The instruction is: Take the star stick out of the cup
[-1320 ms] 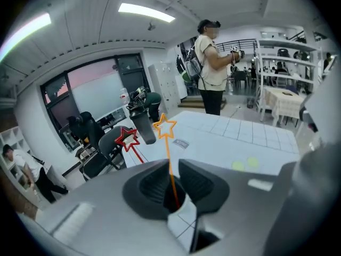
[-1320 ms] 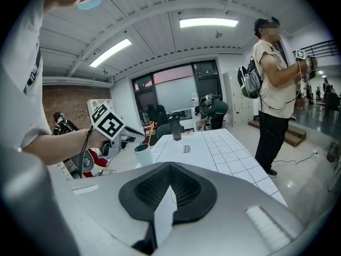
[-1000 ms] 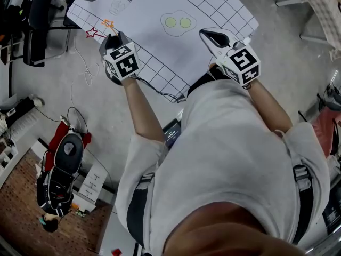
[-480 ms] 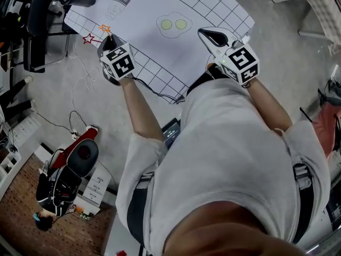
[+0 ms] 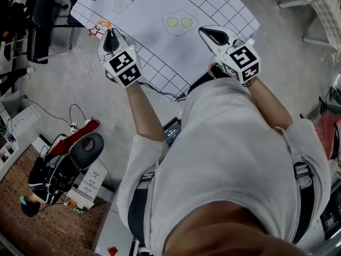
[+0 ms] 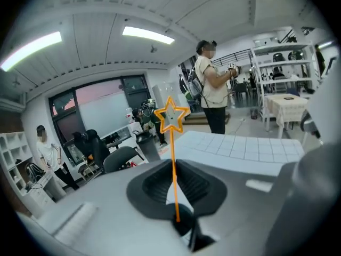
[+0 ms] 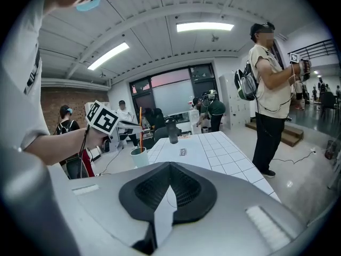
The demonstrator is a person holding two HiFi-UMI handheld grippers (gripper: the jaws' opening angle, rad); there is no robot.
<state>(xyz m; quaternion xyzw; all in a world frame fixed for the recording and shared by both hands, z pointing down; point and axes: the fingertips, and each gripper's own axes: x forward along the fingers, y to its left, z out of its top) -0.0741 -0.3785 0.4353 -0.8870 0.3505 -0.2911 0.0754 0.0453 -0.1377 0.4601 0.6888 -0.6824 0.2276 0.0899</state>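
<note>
While looking down from the head, counted two claws: left gripper [image 5: 110, 36] at the gridded table's [image 5: 213, 4] left edge, beside one orange star stick [image 5: 105, 24] and one red star stick [image 5: 95, 31]; right gripper [image 5: 208, 34] farther right. From the left gripper view, found jaws that had just been closing, clamped on the orange star stick [image 6: 172, 143], one star above. From the right gripper view, saw jaws together, nothing between; one cup [image 7: 139, 157], the orange stick's lower end at its mouth.
</note>
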